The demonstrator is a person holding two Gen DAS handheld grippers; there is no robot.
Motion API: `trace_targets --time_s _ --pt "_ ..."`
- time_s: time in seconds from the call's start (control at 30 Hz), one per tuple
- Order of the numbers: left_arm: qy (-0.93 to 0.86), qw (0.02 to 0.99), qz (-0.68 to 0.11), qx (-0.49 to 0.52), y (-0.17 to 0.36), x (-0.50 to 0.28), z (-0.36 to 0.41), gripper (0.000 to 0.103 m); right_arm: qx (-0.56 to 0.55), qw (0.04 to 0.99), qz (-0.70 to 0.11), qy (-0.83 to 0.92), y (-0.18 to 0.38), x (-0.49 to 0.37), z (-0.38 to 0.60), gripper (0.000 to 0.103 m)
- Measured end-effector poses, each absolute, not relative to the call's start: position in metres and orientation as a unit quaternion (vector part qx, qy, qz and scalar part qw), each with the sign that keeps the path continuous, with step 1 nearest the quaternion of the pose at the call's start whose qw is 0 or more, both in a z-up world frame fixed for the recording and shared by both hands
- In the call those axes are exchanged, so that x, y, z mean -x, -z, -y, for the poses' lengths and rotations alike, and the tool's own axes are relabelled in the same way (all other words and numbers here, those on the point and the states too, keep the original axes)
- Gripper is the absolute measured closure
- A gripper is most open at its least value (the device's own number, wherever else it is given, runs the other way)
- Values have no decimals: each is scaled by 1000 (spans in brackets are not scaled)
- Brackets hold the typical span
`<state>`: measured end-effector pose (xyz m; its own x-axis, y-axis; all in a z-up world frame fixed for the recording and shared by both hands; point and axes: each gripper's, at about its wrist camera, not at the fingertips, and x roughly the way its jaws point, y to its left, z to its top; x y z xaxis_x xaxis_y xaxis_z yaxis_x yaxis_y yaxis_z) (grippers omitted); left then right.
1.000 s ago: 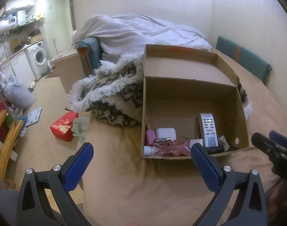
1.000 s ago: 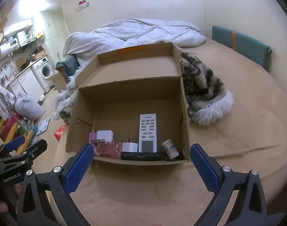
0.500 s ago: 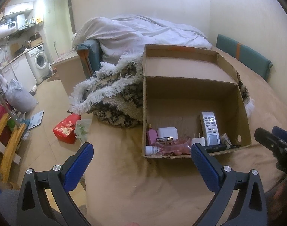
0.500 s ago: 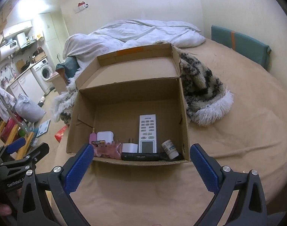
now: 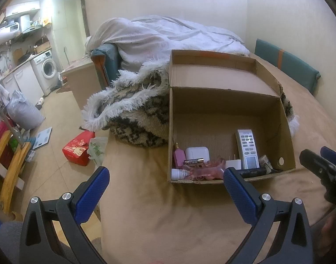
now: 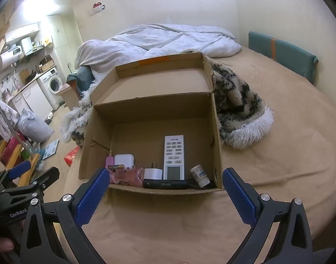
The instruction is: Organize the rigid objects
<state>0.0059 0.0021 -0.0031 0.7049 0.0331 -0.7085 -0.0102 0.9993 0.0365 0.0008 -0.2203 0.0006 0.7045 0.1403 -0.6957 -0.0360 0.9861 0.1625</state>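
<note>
Cardboard box [image 6: 150, 110] sits on the tan bedspread [image 6: 168, 220], open top, all the small stuff bunched along its near wall. Right gripper [image 6: 165, 190] is straight in front of that near wall — fingers spread wide, nothing held, hovering just short of the box lip. Left gripper [image 5: 165, 187] is also spread wide and empty, but off to the box's left front corner, so its line into the box is diagonal.

The right one is the nearer and squarer of the two. Directly ahead of it: the black flashlight [image 6: 165, 184] lying crosswise, long axis left-right along the near wall, and behind it the white remote [image 6: 173, 157] with long axis pointing away from the gripper. White charger [image 6: 153, 173] just left of the remote, small white bottle [image 6: 200, 175] at the right corner, pink clear piece [image 6: 126, 176] and white case [image 6: 124, 160] on the left side.

My guess — if the remote is next, its narrow width already lines up with the finger gap; the flashlight would need a wrist turn.
</note>
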Motion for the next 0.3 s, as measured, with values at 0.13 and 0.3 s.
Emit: trace_targets --time_s 0.13,0.3 --pt "-10 922 -387 -12 4 -6 -5 0 -60 921 -381 -50 -1 -2 217 0" --pt "-10 920 -390 -23 6 -5 -2 0 -56 921 -382 -51 -1 -2 217 0"
